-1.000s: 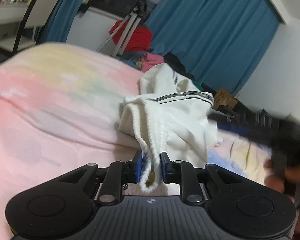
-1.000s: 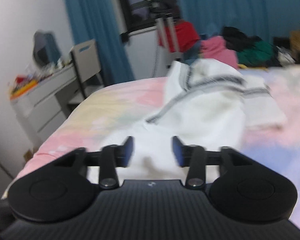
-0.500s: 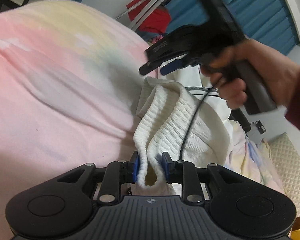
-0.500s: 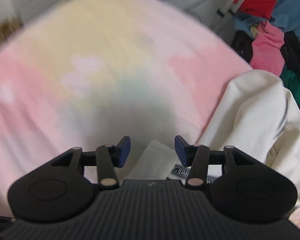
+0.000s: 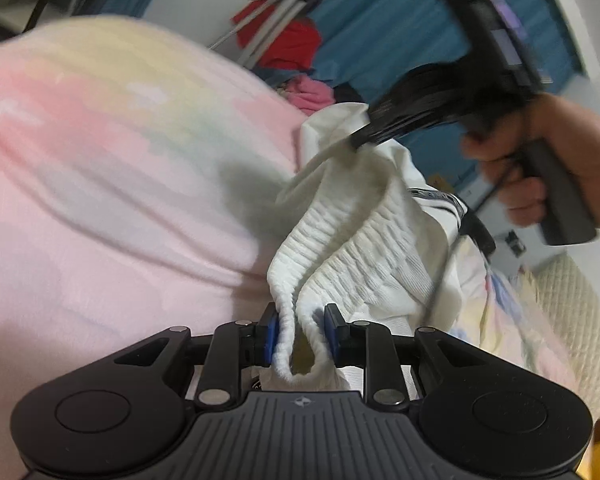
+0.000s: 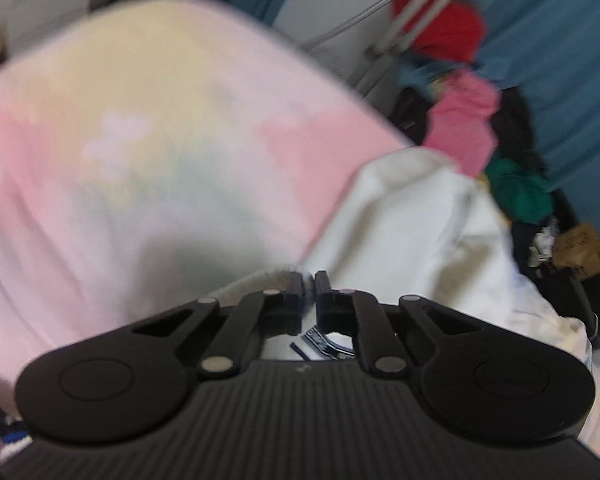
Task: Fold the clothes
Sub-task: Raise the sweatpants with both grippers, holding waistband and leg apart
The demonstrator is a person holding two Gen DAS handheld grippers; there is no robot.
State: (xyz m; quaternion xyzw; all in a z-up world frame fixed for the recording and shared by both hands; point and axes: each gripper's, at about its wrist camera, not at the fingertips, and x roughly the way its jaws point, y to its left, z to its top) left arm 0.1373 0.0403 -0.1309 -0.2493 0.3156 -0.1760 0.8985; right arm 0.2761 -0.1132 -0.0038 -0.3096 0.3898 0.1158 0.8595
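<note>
White garment point(image 5: 384, 240) lies bunched on the bed point(image 5: 112, 184), toward the side nearer the blue curtain point(image 5: 396, 40) — ribbed elastic waistband point(image 5: 340, 256) lifted off the pastel pink-and-yellow sheet and strung between the two grippers.

Left gripper point(image 5: 300, 338): narrow opening, blue pads pressed on a looped fold of the waistband; both layers of the band run up from the jaws toward the garment's bulk. The jaws have been easing apart slightly, cloth staying between them.

Right gripper point(image 5: 358, 142), held in the person's hand point(image 5: 548, 160): seen from the left wrist view at the far end of the waistband, tips pinching the white edge there. From its own camera the right gripper point(image 6: 308, 286) shows jaws nearly together — they have just snapped closed — with a thin rim of white cloth between the pads and a black-and-white printed label point(image 6: 320, 340) just behind them. View is motion-blurred.

Beyond the garment, off the bed's far edge: heap of clothes point(image 6: 476, 136) in red, pink and green, against the curtain. A light metal stand point(image 5: 276, 24) rises beside the heap.
</note>
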